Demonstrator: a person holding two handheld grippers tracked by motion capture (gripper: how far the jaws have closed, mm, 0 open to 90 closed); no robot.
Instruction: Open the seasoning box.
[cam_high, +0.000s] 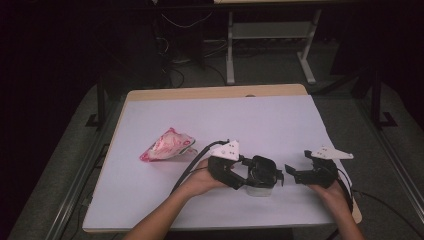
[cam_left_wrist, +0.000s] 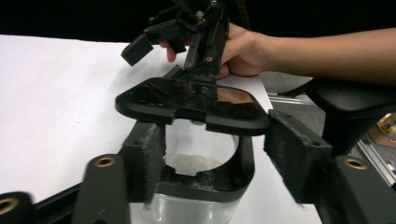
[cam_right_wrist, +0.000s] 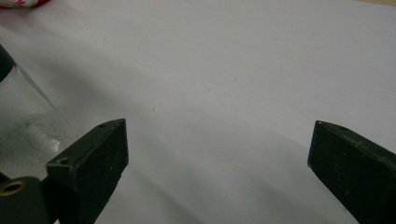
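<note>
Looking along the left gripper (cam_left_wrist: 219, 154) from its own camera: straddles a clear round plastic jar (cam_left_wrist: 187, 210) with a black collar and a flat black lid (cam_left_wrist: 187, 102). Stands at middling width. Brushes or nearly brushes the collar with the left-hand pad (cam_left_wrist: 152, 158), and keeps the right-hand pad (cam_left_wrist: 294, 158) a little clear of it, so clamps nothing. Shows white granules (cam_left_wrist: 194, 163) inside the jar through the collar, something unreadable from the high view. Shows too, just beyond the lid, the right gripper (cam_left_wrist: 187, 37) in the person's right hand (cam_left_wrist: 243, 46).

Looking along the right gripper (cam_right_wrist: 217, 154) from its own camera: gapes wide over bare white sheet, holding nothing. Catches the jar's clear wall (cam_right_wrist: 23, 121) at the left edge and a scrap of pink at the top corner.

Looking down from above: places the jar (cam_high: 260, 190) on the near part of the white-covered table (cam_high: 225, 115), between the left gripper (cam_high: 252, 172) and the right gripper (cam_high: 297, 167). Sets it upright, long axis vertical, lid pointing up.

Counting: one jar, one lid, two grippers, two hands, and one crumpled pink-and-white plastic bag (cam_high: 167, 145) lying farther off to the left, well apart from the jar.
</note>
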